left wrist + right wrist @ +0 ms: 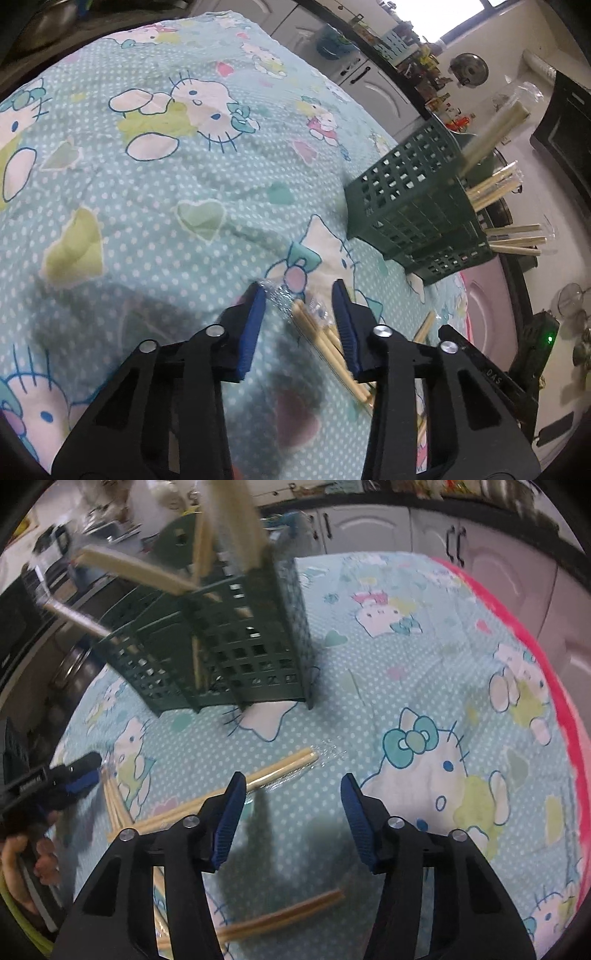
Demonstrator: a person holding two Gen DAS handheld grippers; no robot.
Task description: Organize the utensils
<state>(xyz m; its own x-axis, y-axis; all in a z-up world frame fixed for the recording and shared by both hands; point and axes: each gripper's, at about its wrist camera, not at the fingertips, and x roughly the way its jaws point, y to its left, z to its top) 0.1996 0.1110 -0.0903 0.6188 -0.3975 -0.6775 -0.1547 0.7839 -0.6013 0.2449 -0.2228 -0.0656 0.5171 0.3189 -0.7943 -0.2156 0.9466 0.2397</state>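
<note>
Table cloth (155, 192): a light blue cloth with white dots and cartoon cats covers the table.

Green holder (413, 206): a dark green plastic basket with square holes. It stands on the cloth, past both claws. It has a few boxes inside, stepped from tall to short.

Sticks in the holder (491, 188): many pale wooden chopsticks already stand in it. Their tops poke out of the boxes. Some are in clear wrappers.

Left claw (299, 295): its blue pads are apart, with a gap between them. A pair of wrapped chopsticks (321, 343) lies on the cloth in that gap. It lies close to the right pad, and I cannot tell if they touch. The left pad is clear of it. The claw is not squeezing anything.

Right claw (293, 786): its blue pads are wide apart and hold nothing. It hangs over the cloth, pointing down.

Loose sticks near the right claw: one wrapped pair (258, 775) lies on the cloth, partly behind the left pad. Another pair (284, 917) lies lower down, under the claw.

Hand (35, 853): at the left edge of the right view, fingers grip the left claw's handle.

Room: white cupboard doors (373, 524) are behind the table.
</note>
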